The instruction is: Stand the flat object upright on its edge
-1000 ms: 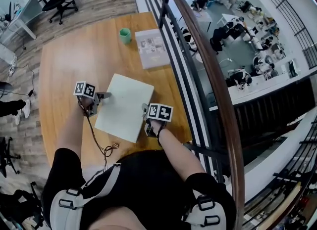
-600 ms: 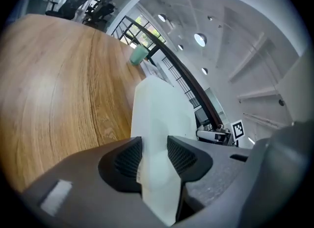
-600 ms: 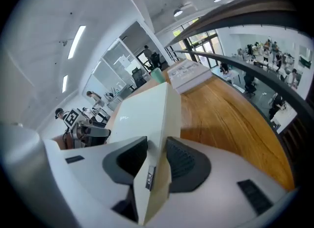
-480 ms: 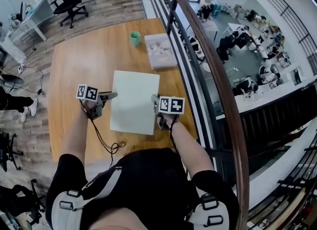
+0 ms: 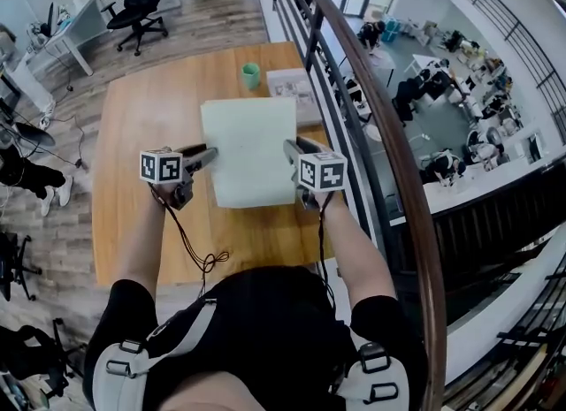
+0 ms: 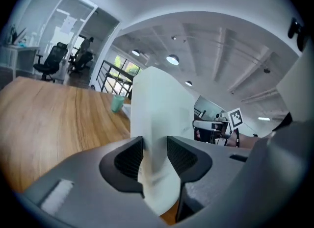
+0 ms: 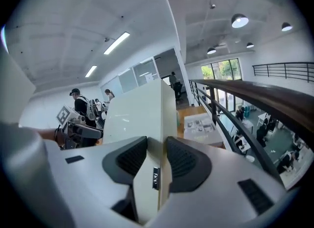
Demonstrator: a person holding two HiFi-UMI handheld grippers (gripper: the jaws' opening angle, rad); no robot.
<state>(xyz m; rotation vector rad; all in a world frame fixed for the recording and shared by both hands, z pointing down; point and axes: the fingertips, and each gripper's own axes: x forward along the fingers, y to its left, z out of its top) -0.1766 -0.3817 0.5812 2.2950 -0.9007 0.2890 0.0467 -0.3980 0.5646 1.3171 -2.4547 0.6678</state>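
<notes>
A white board (image 5: pixel 252 148) hangs over the wooden worktop (image 5: pixel 133 126) on the person's side of a green cup (image 5: pixel 251 74), its long axis pointing almost straight at that cup. The left tongs (image 5: pixel 205 155) are clamped on one long side and the right tongs (image 5: pixel 290 146) on the other, each about halfway along, so neither hand is nearer than the other. The board is tipped steeply, with the short edge toward the cup riding high and the short edge away from the cup hanging low. No view shows whether that low edge touches the wood. Standing the board up likely means setting that low edge down short of the cup, both hands level.
</notes>
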